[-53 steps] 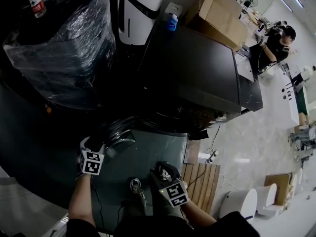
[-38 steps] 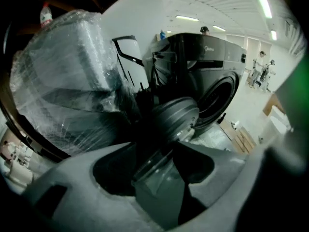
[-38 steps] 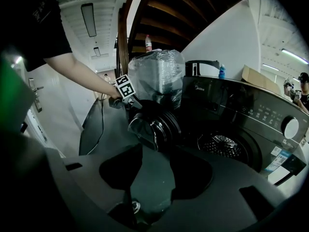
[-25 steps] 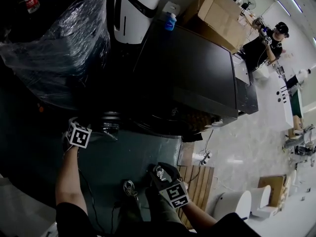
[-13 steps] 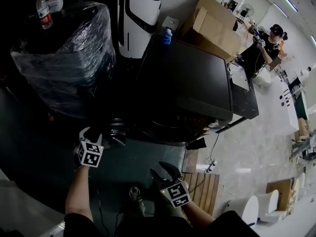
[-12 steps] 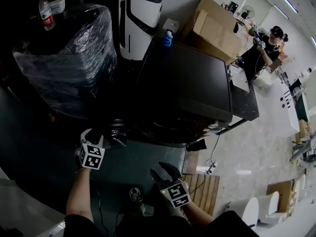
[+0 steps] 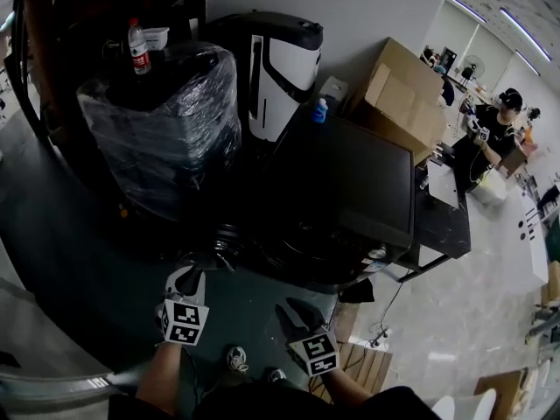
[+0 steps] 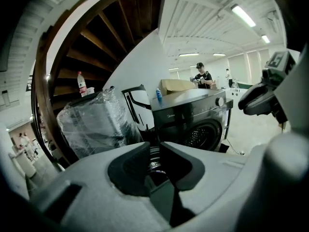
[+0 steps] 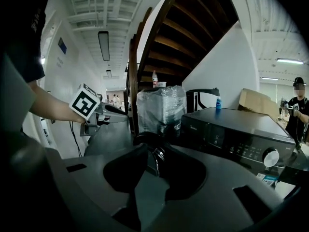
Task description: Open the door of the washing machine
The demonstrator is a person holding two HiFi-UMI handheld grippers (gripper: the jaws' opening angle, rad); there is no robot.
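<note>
Both hand-held grippers, left (image 7: 190, 276) and right (image 7: 297, 308), have drawn back from the dark grey front-loading washing machine (image 7: 350, 178). Their jaws have just narrowed to slim, empty gaps. Its round chrome-rimmed door (image 7: 226, 239) stands swung out at the machine's front-left — opening looks finished.

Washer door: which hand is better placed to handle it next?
Left, probably: the left tongs point at the door from nearer; right tongs sit further right. Both have just been closing, empty.

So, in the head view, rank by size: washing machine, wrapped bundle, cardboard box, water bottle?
1. washing machine and wrapped bundle, too alike to split
2. cardboard box, though farther away
3. water bottle
</note>
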